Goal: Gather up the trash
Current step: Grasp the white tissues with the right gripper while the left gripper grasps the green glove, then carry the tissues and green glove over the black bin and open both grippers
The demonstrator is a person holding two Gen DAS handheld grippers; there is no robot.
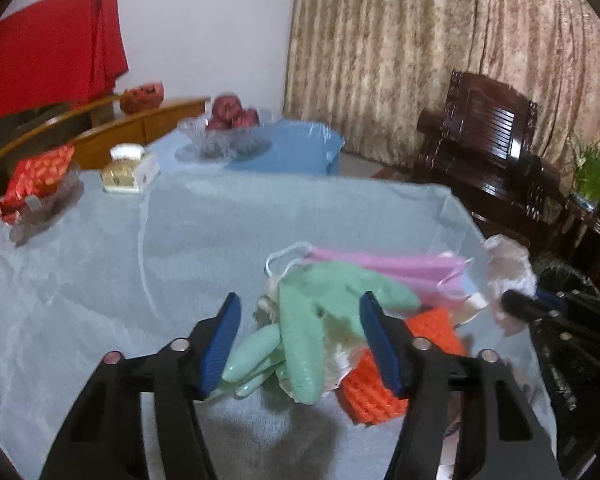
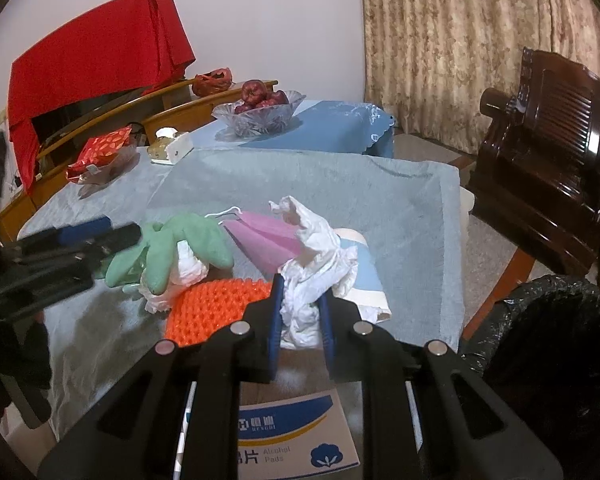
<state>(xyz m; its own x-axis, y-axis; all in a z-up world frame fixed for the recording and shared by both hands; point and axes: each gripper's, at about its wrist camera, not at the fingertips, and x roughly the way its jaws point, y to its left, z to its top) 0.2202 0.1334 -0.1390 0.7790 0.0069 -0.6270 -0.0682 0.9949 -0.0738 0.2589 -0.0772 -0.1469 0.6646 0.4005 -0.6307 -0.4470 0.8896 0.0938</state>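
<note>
Right wrist view: a table [image 2: 412, 216] draped in pale blue cloth fills the space ahead of the jaws, and a bin lined with crinkled black plastic [image 2: 548, 320] sits low to their right. The right gripper [image 2: 300, 312] is clenched on a wad of crumpled white plastic [image 2: 312, 264], soft and creased, bulging up between the blue pads. Beyond and left of those jaws lie an orange knitted pad [image 2: 212, 308], nubbly in texture, a pleated pink face mask [image 2: 260, 240] and a limp green rubber glove [image 2: 172, 252]. A box of alcohol pads [image 2: 296, 436] sits beneath the gripper.

From the left wrist, the left gripper [image 1: 300, 340] stands released, its jaws spread either side of the glove [image 1: 316, 320], not touching it.

Judged from here, the wad should be carried right and let go only once squarely over the bin mouth; the light plastic could snag on the pads.
</note>
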